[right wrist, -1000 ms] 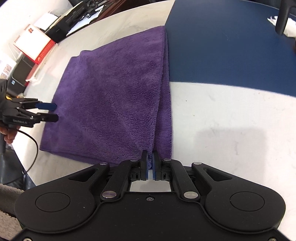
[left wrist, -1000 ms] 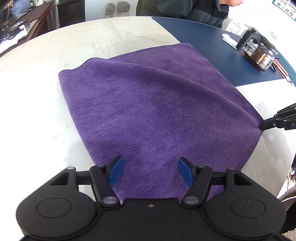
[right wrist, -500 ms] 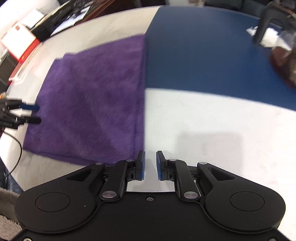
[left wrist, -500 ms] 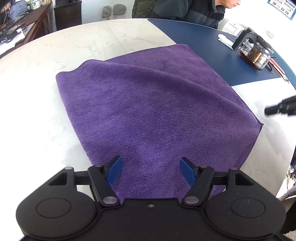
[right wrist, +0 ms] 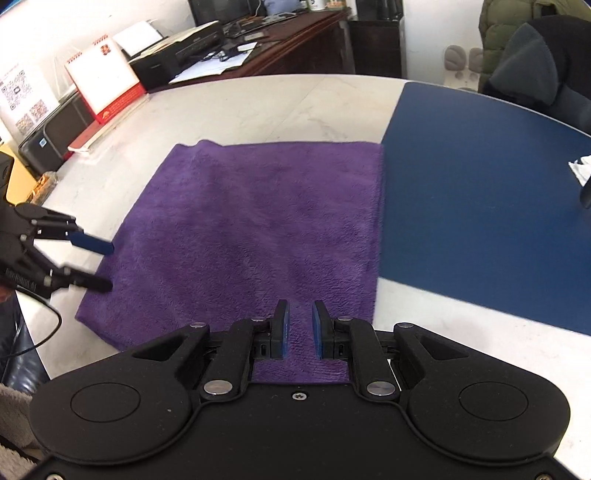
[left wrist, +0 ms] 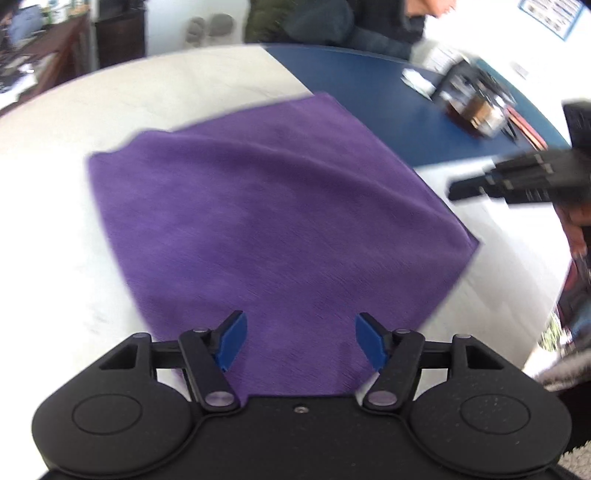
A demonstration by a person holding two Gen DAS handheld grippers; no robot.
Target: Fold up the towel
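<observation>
A purple towel (left wrist: pixel 280 221) (right wrist: pixel 258 229) lies folded flat on the white marble table (right wrist: pixel 258 107), its right edge along a blue mat (right wrist: pixel 480 192). My left gripper (left wrist: pixel 300 325) hovers over the towel's near-left edge, its jaws wide apart and closing slightly, with nothing between them. From the right wrist it shows at the left (right wrist: pixel 105 266), beside the towel's side edge. My right gripper (right wrist: pixel 300 314) hangs above the towel's near edge, open by a narrow gap with nothing in it. In the blurred left wrist view it shows at the right (left wrist: pixel 458 190), clear of the towel.
A glass pot (left wrist: pixel 476 107) and a white paper scrap (right wrist: pixel 581 168) sit on the blue mat at the far right. A person (left wrist: pixel 332 22) sits across the table. A desk with a printer and a red-and-white calendar (right wrist: pixel 103 81) stands beyond the table's left rim.
My right gripper let go of the towel's near corner, opened slightly, lifted and swung left over the towel. The left gripper drew back a little; its view is now blurred.
</observation>
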